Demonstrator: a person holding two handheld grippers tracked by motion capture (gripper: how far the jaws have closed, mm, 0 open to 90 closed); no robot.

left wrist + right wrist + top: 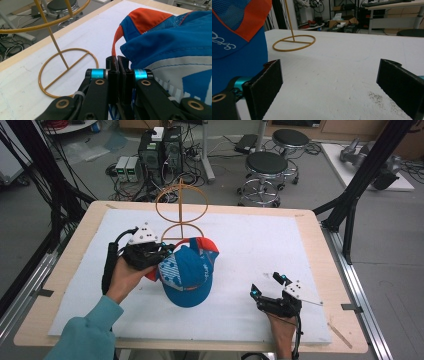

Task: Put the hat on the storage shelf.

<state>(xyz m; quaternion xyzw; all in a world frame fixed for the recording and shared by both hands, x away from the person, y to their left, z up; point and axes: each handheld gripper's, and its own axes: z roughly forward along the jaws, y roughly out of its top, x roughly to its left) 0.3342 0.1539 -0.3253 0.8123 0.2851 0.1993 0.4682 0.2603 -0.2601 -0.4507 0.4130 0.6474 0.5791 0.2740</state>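
From the high view the left claw (162,251) pinches the edge of the blue cap (187,272) mid-worktop (310,222) before the wire stand (181,205), its own view shows jaws clamped on fabric, while the right claw (329,85) gapes empty.

The left gripper (161,251) is held in the person's left hand (125,277), its forearm in a teal sleeve (87,332) coming up from the lower edge of the high view. Its two black jaws are pressed together, with the edge of a cap (187,272) pinched between the pads. The right gripper (270,289) sits in the right hand (282,330), well apart from the left one, low over the table (300,245). Its jaws stand wide apart with nothing between them.
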